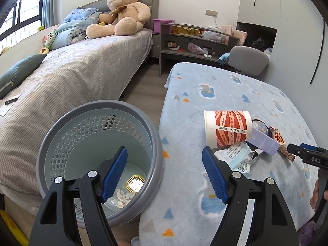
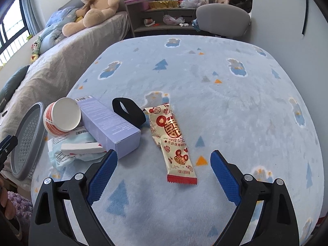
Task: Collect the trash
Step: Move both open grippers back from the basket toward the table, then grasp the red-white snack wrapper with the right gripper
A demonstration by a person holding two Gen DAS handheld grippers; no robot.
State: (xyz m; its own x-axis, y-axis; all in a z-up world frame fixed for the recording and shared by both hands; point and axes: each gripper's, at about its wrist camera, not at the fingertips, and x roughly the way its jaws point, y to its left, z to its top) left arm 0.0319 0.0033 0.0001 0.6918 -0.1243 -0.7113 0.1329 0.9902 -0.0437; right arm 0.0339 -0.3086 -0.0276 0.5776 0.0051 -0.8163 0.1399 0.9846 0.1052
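Right gripper (image 2: 163, 162): jaws spread wide, nothing between them, poised just above the blue fleece blanket (image 2: 235, 106). The snack wrapper (image 2: 173, 143) lies flat directly ahead, its red serrated end nearest the fingertips and roughly centred in the gap.

Left gripper (image 1: 164, 160): jaws likewise apart and empty, one finger over the grey waste bin (image 1: 98, 110), the other over the blanket edge. The bin stands against the blanket-covered surface and already holds a gold-rimmed tin (image 1: 135, 184) and crumpled paper (image 1: 123, 197).

Remaining trash, clustered left of the wrapper in the right view: a tipped paper cup (image 2: 61, 119), touching a lavender carton (image 2: 110, 127); beneath these a packaged face mask (image 2: 69, 153) and a small white box (image 2: 82, 148). A black band (image 2: 128, 111) lies behind the carton, near the wrapper's far end.

Assessment: the wrapper appears to be thin film, very light, limp and slick. It offers little height on soft pile, so a pinch across its narrow width near the sealed red end seems soundest; pressing slightly into the fleece should help the pads catch it. The cup is light and would crush under firm closure; the carton is stiff and easiest across its short sides.
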